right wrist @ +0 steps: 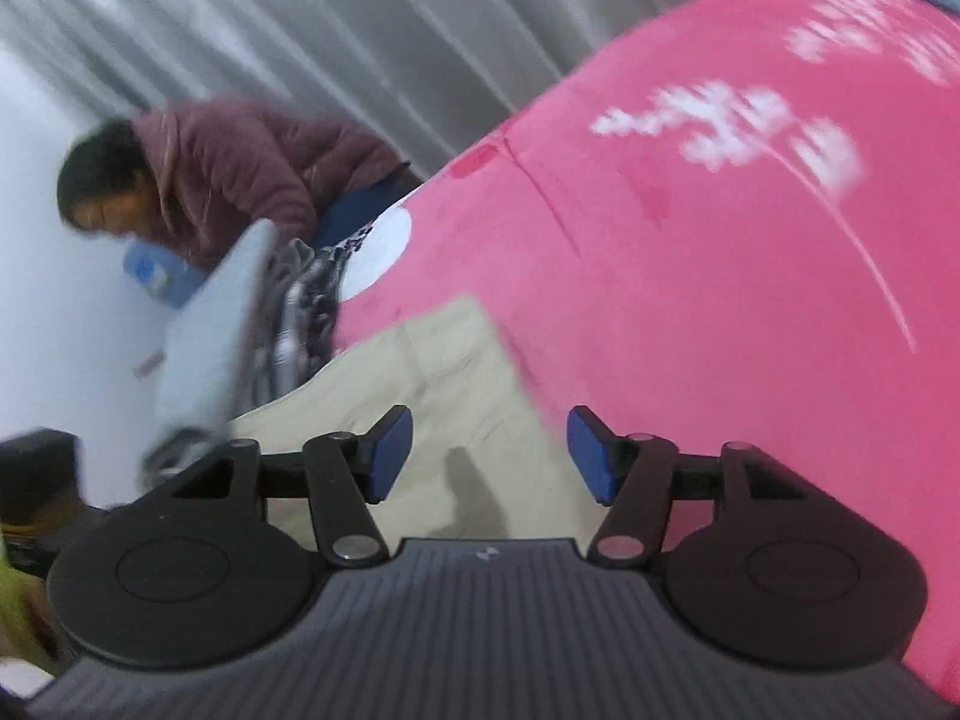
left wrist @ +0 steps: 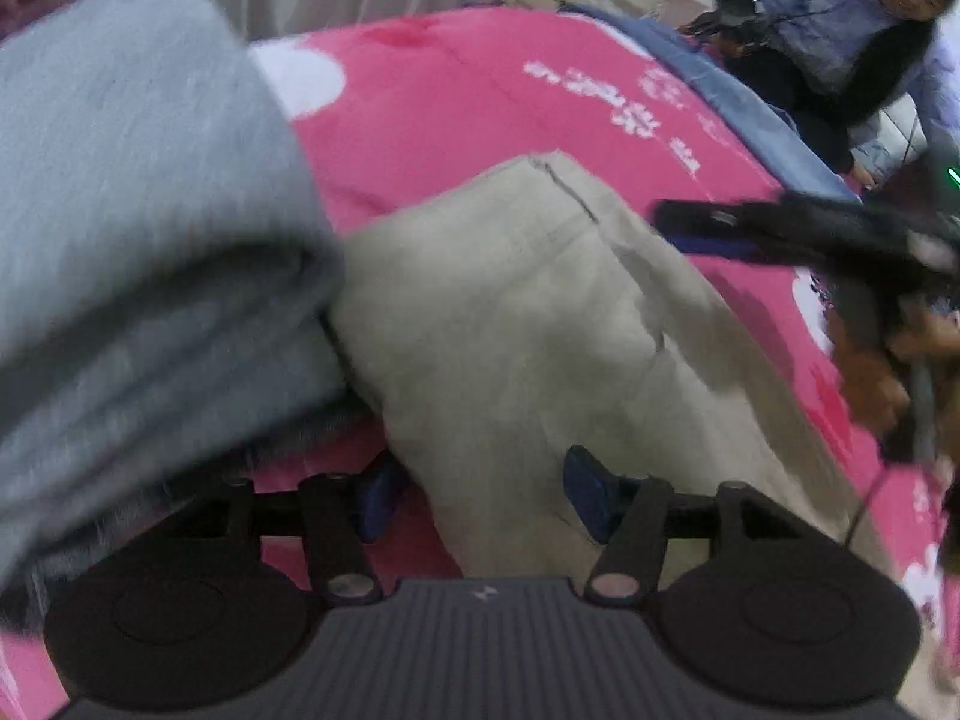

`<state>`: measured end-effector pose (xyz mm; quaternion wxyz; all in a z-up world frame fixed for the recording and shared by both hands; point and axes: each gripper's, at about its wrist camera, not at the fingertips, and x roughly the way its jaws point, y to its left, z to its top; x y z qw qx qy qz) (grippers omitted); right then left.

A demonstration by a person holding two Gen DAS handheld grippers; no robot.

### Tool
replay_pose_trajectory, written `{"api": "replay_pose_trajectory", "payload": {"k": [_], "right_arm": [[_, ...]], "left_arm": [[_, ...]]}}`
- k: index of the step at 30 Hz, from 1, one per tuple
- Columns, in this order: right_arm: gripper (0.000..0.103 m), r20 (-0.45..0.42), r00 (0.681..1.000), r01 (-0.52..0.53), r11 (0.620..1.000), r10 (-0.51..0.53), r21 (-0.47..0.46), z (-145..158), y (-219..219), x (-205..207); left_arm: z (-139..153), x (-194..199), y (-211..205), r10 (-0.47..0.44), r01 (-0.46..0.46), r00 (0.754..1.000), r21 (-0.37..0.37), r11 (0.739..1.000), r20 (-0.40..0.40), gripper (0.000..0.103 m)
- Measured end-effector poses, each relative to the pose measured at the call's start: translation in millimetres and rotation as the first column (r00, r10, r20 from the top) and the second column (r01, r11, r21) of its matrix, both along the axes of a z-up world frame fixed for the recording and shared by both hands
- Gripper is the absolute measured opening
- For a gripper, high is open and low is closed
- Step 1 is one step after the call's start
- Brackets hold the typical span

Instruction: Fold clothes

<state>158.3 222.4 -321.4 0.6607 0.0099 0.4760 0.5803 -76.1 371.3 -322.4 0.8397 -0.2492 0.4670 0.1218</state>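
Beige trousers (left wrist: 528, 324): folded, lying flat on the pink bedspread (left wrist: 480, 102); I take them as my landmark for everything else.
Pink bedspread: covers the bed under the trousers and runs well beyond them, with white print and white round patches.
Grey folded clothes (left wrist: 138, 240): stacked in layers just beside the trousers, their edge touching the trousers' side in my left wrist view.
My left hand-held gripper (left wrist: 480, 492): jaws apart, the blue pads (left wrist: 591, 492) on either side of the trousers' near end; whether they touch the cloth I cannot tell, and nothing is pinched.
My right hand-held gripper (right wrist: 489, 456): jaws apart with nothing between them, over the trousers' near edge where the cloth meets the bedspread.
Same right hand-held gripper seen from the left: a dark blurred shape (left wrist: 798, 234) above the bedspread, just beyond the trousers' far side.
Patterned bundle (right wrist: 312, 300): dark and white cloth bunched beside the trousers' far corner in the right wrist view, next to a pale blue folded piece (right wrist: 210, 330).
Person in purple jacket (right wrist: 240, 180): bent over beyond the bundle, well apart from the trousers.
Person in pale blue jacket (left wrist: 840, 30): past the far edge of the bed, well apart from the trousers.
Curtain (right wrist: 300, 30): pale, pleated, behind the bed.
Picture quality: both views blurred.
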Motion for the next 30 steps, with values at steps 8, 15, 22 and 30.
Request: {"api": "replay_pose_trajectory", "payload": {"k": [8,15,22,30], "right_arm": [[0.061,-0.163,0.961,-0.231,0.973,0.225,-0.019,-14.6,29.8,3.2],[0.013,-0.283,0.956,-0.085,0.996,0.076,-0.021,-29.9,11.3,10.4],[0.011,-0.291,0.955,0.095,0.992,-0.066,0.086,8.2,-24.9,8.9],[0.01,-0.245,0.918,0.366,0.905,-0.313,0.217,51.5,-65.5,50.9]], "left_arm": [[-6.9,5.5,10.4,0.095,-0.092,0.994,-0.057,0.994,0.056,0.053],[8.9,8.9,18.5,0.101,-0.094,0.992,-0.086,0.992,0.082,0.024],[40.0,39.5,18.9,0.087,-0.056,0.975,-0.149,0.987,0.206,0.021],[65.3,102.1,44.1,0.105,-0.045,0.921,-0.167,0.985,0.374,0.019]]}}
